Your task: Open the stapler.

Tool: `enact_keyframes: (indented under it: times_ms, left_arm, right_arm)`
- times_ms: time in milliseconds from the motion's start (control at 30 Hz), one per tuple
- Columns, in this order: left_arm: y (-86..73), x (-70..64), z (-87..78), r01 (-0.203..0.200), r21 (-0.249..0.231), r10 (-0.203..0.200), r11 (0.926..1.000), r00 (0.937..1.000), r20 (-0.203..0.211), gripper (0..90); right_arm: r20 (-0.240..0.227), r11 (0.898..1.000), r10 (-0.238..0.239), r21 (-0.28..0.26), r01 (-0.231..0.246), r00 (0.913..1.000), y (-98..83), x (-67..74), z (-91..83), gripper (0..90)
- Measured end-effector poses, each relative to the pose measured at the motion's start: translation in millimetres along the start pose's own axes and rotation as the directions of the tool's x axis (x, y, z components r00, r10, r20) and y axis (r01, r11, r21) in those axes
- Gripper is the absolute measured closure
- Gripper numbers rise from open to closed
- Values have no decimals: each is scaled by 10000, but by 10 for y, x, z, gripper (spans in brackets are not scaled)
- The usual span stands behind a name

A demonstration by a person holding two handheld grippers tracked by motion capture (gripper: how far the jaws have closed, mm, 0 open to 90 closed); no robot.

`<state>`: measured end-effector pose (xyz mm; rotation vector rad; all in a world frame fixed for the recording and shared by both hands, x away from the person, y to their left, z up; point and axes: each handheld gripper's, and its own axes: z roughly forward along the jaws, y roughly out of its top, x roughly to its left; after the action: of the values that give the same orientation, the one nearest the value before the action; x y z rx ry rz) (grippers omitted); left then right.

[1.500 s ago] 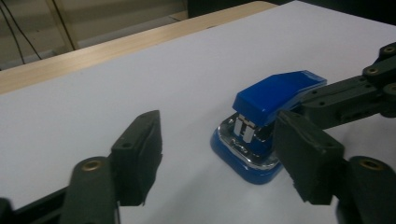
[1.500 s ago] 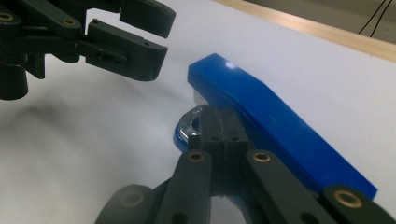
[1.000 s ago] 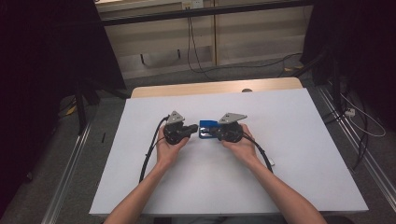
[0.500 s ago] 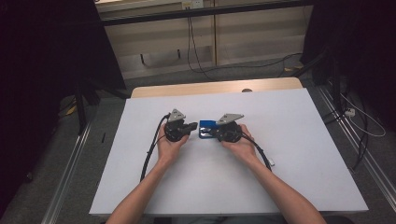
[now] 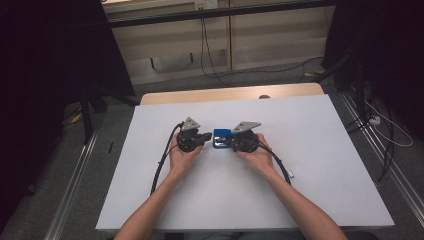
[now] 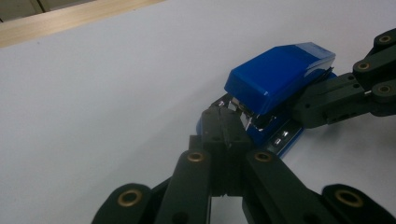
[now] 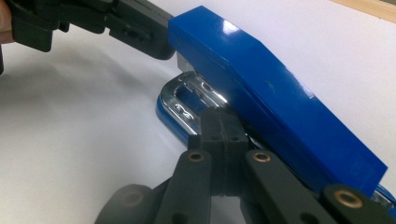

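Note:
A blue stapler (image 5: 221,136) lies on the white table top (image 5: 310,130), between my two grippers. My left gripper (image 5: 206,138) comes in from the left, its jaws shut, with the tips (image 6: 225,122) against the stapler's front mouth (image 6: 280,77). From the right, my right gripper (image 5: 231,142) is also shut. Its tips (image 7: 223,123) sit under the raised blue top (image 7: 271,88), against the shiny metal base. In the left gripper view the right gripper (image 6: 322,105) shows behind the stapler. The left gripper (image 7: 140,32) touches the stapler's far end in the right gripper view.
A black cable (image 5: 161,167) trails from the left gripper and another (image 5: 277,165) from the right, ending near a small white piece (image 5: 291,174). A wooden strip (image 5: 230,94) borders the table's far edge. Metal rails (image 5: 75,190) run along the floor beside it.

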<state>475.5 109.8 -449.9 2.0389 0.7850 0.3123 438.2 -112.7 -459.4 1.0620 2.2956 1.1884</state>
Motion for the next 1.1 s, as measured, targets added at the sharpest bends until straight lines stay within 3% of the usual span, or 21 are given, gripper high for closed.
enact_keyframes:
  times_ms: [200, 467, 567, 1100]
  left_arm:
    - [26, -26, -4, -112, -64, 111, 9999, 9998, -157, 900]
    - [32, -54, 29, -282, 58, 283, 9996, 9996, -54, 900]
    - [48, -72, 28, -535, 150, 537, 9985, 9985, -143, 900]
    - [93, -79, -12, -352, -392, 353, 9986, 9994, 32, 900]
  right_arm:
    - [43, 10000, -53, -4, 53, 10000, 0, 6, 0, 900]
    - [41, 10000, -33, -1, 33, 10000, 0, 5, 0, 900]
    - [31, 10000, -5, -2, 5, 10000, 0, 4, -1, 900]
    - [0, 10000, 34, -4, -34, 10000, -1, 0, -2, 900]
